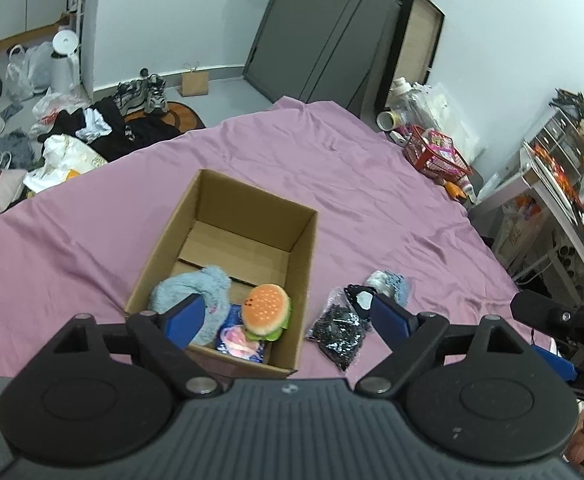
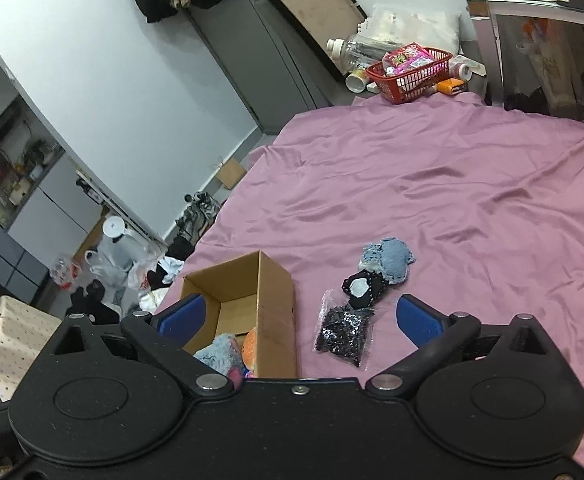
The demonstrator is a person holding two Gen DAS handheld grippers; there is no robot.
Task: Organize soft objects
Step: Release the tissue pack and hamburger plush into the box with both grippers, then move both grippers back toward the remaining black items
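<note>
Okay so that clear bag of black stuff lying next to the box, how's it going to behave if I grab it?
The clear bag looks crinkly and loosely filled, so it would probably sag and flop from wherever the fingers pinch it. Its glossy plastic may be slippery, so a pinch on a loose edge might slide off. It lies flat on the pink sheet, so rolling seems unlikely.

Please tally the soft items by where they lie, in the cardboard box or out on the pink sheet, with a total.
In the cardboard box: 3 (blue fluffy plush, burger plush, pink-and-blue packet)
On the pink sheet: 3 (black beaded bag, black-and-white piece, light blue crochet piece)
Total: 6
</note>
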